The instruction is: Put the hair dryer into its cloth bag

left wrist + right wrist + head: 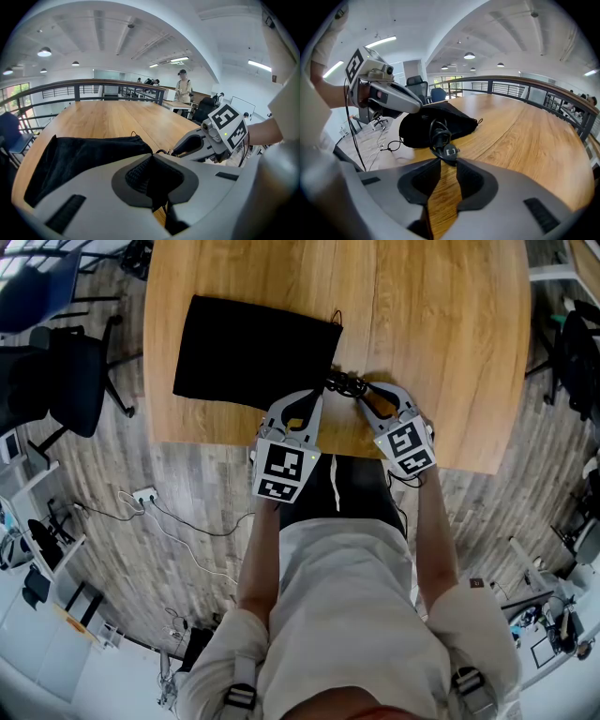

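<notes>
Hair dryer body is not made out in any view; only its black coiled power cord (345, 383) is seen, bundled on the light wooden table (441, 324) close to the near edge. The cord's flat plug (451, 151) is shown in the right gripper view at the front of the bundle, facing the camera.

The cord bundle is located just beside the near right corner of the flat black cloth bag (253, 352), which is spread on the left half of the table. A thin drawstring loop (336, 315) is noted at the bag's far right corner.

The right tool (446, 160) is recorded as partly closed, with the lowest loop of the cord pinched between its tips; bare wood is visible through the remaining gap behind the tips.

The left tool (152, 157) is found clenched on the black fabric at the bag's near right corner, the cloth being bunched between its pads. The two tools are set close together, angled downward towards the same corner.

A person in a white shirt (347, 615) is seen below the table edge, holding both tools. A black office chair (66, 381) is placed on the grey wood-pattern floor (187, 512) to the left, and a white power strip (142, 495) lies on that floor.
</notes>
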